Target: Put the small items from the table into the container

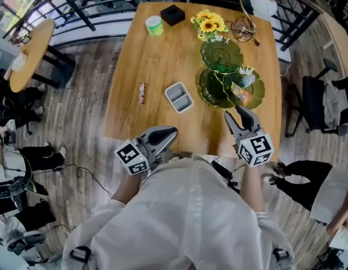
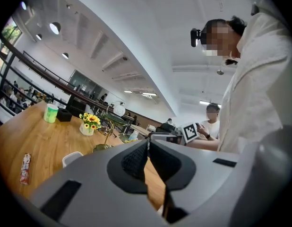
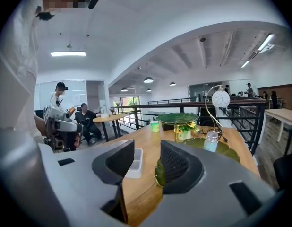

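A small red-and-white wrapped bar [image 1: 142, 93] lies on the wooden table [image 1: 151, 61], left of a white two-compartment container [image 1: 179, 97]. The left gripper view shows the wrapped bar [image 2: 25, 168] at the far left and the container [image 2: 71, 158] nearer the middle. My left gripper [image 1: 173, 132] hangs at the table's near edge, jaws shut with nothing between them [image 2: 147, 148]. My right gripper [image 1: 237, 112] is over the near right corner, beside the green plates, open and empty [image 3: 147, 157]. Between its jaws the container [image 3: 135, 163] shows farther off.
A tiered green glass plate stand [image 1: 221, 54] holds packets and a small bottle [image 3: 211, 141] on its lower plate [image 1: 212, 90]. Sunflowers [image 1: 209, 24], a green cup [image 1: 154, 25], a black box [image 1: 173, 14] and a lamp [image 1: 262, 4] stand at the far end. People sit beyond the railing [image 3: 136, 119].
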### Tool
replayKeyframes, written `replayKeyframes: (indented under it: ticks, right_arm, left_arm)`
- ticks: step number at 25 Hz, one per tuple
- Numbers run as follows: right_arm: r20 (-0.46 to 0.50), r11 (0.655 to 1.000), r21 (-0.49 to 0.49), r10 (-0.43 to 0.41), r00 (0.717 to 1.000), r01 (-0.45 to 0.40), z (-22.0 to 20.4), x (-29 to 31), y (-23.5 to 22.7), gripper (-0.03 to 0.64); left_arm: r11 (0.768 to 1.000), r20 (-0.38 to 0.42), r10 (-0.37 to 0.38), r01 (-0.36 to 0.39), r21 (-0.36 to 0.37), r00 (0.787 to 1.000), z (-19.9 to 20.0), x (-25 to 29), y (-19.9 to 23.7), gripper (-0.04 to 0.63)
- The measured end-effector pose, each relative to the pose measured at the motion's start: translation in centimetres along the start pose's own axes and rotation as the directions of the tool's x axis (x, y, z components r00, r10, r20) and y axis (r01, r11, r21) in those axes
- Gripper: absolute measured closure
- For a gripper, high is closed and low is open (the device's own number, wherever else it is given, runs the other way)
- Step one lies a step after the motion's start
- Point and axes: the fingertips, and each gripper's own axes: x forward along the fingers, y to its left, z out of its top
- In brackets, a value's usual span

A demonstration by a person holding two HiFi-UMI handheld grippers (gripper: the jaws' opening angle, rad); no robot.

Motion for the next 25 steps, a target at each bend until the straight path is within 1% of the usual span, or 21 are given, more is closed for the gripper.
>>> replayKeyframes:
  ticks: [3,5,7,9,11,13,16,20,23,25]
  right_arm:
    - [0.014,0.999,0.023,0.040,0.999,-0.040,-1.1,-0.5,1.8,0.445]
    - [0.016,0.997,0.045,0.058,0.998,-0.058,-2.0,-0.7,2.6,0.445]
    - [0.010,0.996,0.066,0.064,0.998,-0.065,-2.7,-0.9,3.2,0.445]
    - [0.007,0.994,0.090,0.062,0.998,-0.063,-3.4,-1.1,3.5,0.445]
    - [0.007,0.992,0.108,0.061,0.998,-0.062,-4.0,-1.3,3.6,0.445]
    - [0.001,0.992,0.114,0.059,0.998,-0.059,-4.4,-1.5,3.6,0.445]
    - [-0.009,0.992,0.120,0.049,0.999,-0.048,-4.6,-2.0,3.6,0.445]
    - [-0.008,0.991,0.128,0.042,0.999,-0.041,-4.9,-2.4,3.8,0.445]
    - [-0.009,0.990,0.135,0.035,0.999,-0.033,-5.2,-2.6,4.0,0.445]
    - [-0.013,0.990,0.141,0.027,1.000,-0.025,-5.3,-2.7,3.9,0.445]
  left_arm:
    - [0.999,0.027,0.031,-0.030,-0.039,0.999,0.2,-0.6,1.1,0.586]
    - [0.996,0.035,0.066,-0.064,-0.056,0.997,0.0,-1.1,2.2,0.588]
    - [0.992,0.033,0.115,-0.113,-0.065,0.993,-0.5,-1.7,3.8,0.586]
    - [0.982,0.010,0.183,-0.182,-0.060,0.983,-1.4,-2.4,5.9,0.586]
    - [0.964,-0.026,0.259,-0.260,-0.048,0.965,-2.2,-3.1,8.3,0.586]
    - [0.943,-0.059,0.328,-0.330,-0.036,0.943,-2.8,-3.9,10.7,0.586]
    - [0.914,-0.113,0.405,-0.406,0.016,0.907,-3.5,-4.7,13.7,0.586]
    - [0.880,-0.175,0.475,-0.465,0.096,0.862,-4.6,-5.5,17.0,0.584]
    - [0.867,-0.206,0.498,-0.484,0.121,0.842,-5.1,-5.5,18.7,0.576]
    - [0.862,-0.222,0.507,-0.492,0.123,0.833,-5.4,-5.2,19.5,0.516]
